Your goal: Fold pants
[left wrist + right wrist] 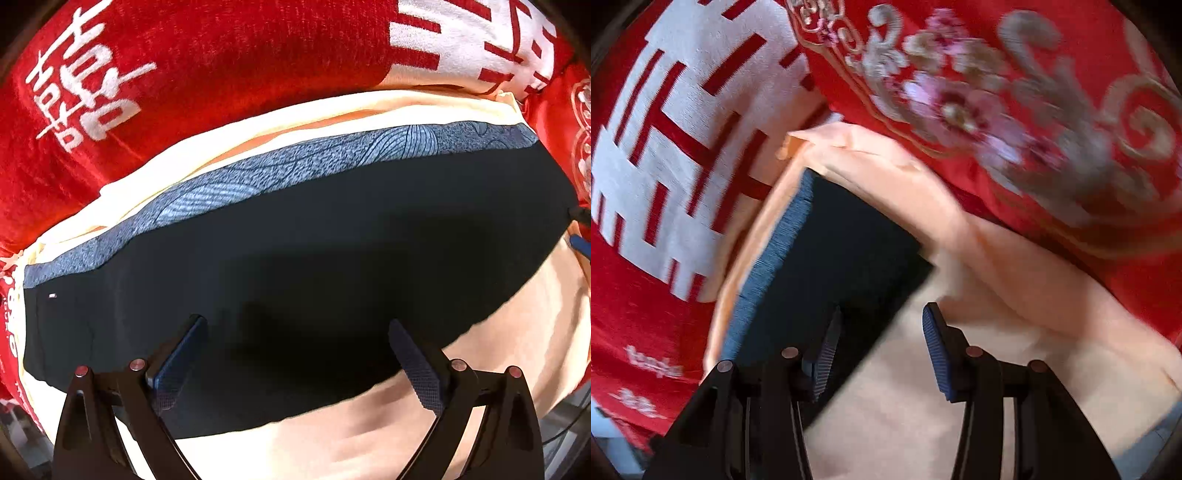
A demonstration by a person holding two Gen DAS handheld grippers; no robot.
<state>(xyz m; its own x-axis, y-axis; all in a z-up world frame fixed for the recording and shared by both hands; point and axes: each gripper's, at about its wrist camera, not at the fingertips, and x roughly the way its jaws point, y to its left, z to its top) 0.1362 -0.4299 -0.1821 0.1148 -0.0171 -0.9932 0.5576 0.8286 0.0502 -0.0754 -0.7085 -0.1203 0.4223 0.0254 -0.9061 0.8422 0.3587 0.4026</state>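
The black pants (314,258) lie folded flat on a peach cloth (498,350), with a blue-grey patterned waistband (258,173) along their far edge. My left gripper (295,328) is open just above the pants, both fingers over the black fabric, holding nothing. In the right wrist view the pants (842,266) appear as a dark rectangle with the blue band (768,266) on its left side. My right gripper (882,325) is open over the pants' near right edge, its left finger over the black fabric and its right finger over the peach cloth (960,424). This view is motion-blurred.
A red blanket with white characters (92,92) lies beyond the pants. A red embroidered cover with flowers (997,110) lies at the right. The peach cloth's folded edge (295,114) runs along the waistband.
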